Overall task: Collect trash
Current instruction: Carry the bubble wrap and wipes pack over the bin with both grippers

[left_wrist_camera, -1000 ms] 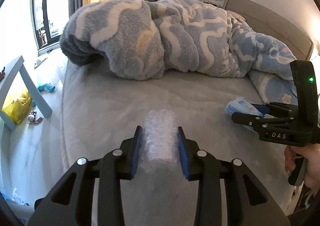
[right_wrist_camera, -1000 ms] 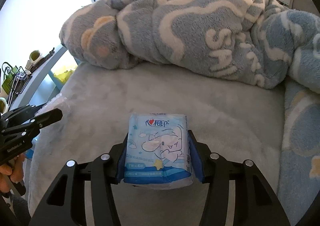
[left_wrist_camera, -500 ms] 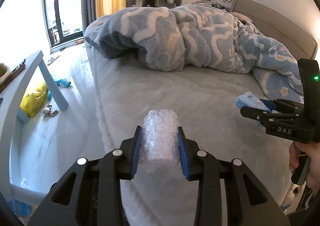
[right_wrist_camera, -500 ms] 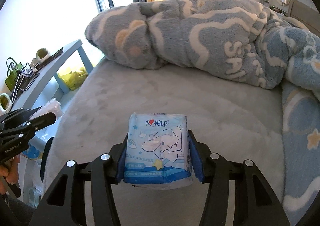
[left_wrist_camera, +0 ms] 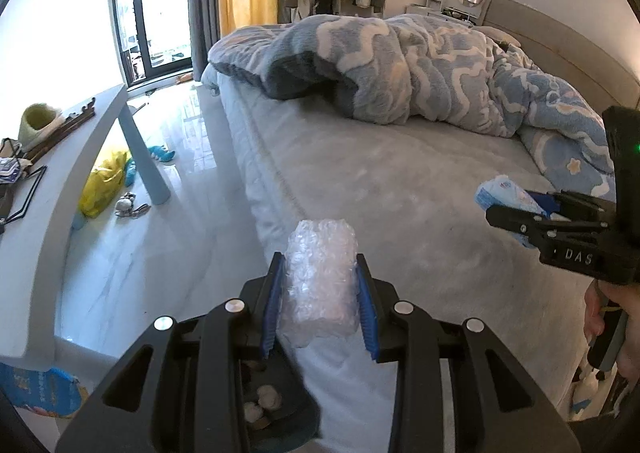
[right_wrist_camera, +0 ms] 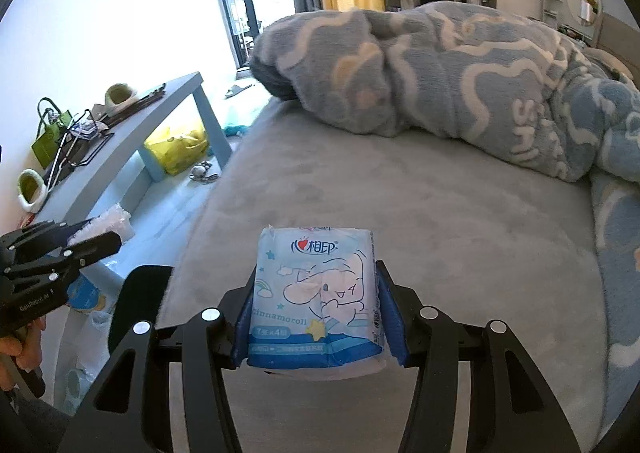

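Note:
My left gripper (left_wrist_camera: 320,293) is shut on a crumpled wad of clear bubble wrap (left_wrist_camera: 322,281), held over the near left edge of the grey bed (left_wrist_camera: 400,181). Beneath the left gripper's fingers a dark bin (left_wrist_camera: 276,405) shows with small pale lumps inside. My right gripper (right_wrist_camera: 316,313) is shut on a blue tissue packet (right_wrist_camera: 316,293) with a cartoon print, above the bed. In the left wrist view the right gripper (left_wrist_camera: 520,209) shows at the right with the tissue packet (left_wrist_camera: 500,193). In the right wrist view the left gripper (right_wrist_camera: 96,237) shows at the left with the bubble wrap (right_wrist_camera: 114,221).
A rumpled blue and grey blanket (left_wrist_camera: 400,65) covers the far half of the bed. A pale blue side table (left_wrist_camera: 80,157) with clutter stands left of the bed. A yellow bag (left_wrist_camera: 102,181) and small toys lie on the shiny floor (left_wrist_camera: 180,157). A dark bin rim (right_wrist_camera: 140,301) sits by the bed.
Both grippers have drawn back and to the left from the bed with their loads still held. The floor, the side table and the bin have come into view.

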The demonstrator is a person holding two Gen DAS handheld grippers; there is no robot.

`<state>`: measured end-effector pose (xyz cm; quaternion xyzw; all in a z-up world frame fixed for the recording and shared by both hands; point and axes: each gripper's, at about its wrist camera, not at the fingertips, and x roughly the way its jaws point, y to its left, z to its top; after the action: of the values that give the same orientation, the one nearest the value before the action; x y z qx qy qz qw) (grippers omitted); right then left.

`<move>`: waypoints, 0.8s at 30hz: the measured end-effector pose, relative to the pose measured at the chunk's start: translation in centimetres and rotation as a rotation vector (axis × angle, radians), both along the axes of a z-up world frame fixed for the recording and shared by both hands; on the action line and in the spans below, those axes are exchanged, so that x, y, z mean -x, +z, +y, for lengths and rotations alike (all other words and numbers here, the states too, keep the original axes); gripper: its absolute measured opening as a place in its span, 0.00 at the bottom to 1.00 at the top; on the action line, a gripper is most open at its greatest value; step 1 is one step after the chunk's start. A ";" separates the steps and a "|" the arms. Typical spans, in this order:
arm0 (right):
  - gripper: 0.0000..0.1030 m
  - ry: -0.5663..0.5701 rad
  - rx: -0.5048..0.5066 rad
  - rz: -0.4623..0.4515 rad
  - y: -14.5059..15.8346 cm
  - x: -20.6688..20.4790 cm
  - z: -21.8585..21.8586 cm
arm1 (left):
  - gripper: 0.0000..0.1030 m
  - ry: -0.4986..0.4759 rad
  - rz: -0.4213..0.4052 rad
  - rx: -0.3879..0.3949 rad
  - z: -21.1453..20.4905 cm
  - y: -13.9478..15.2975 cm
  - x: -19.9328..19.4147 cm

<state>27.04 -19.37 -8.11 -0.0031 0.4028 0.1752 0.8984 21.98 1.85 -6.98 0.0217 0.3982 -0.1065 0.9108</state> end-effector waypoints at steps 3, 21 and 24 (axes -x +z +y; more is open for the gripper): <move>0.52 0.019 -0.002 -0.002 0.1 0.6 1.7 | 0.36 0.004 0.007 -0.023 1.4 -0.3 0.8; 0.52 0.170 -0.034 -0.002 0.7 1.5 13.1 | 0.36 0.117 0.142 -0.033 11.4 -4.4 2.1; 0.52 0.189 -0.033 0.004 0.5 1.5 14.6 | 0.36 0.136 0.185 -0.034 12.8 -5.6 2.1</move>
<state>25.53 -4.77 -7.58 -0.0262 0.3997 0.2658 0.8769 19.86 14.63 -12.60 0.0002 0.4827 -0.0394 0.8749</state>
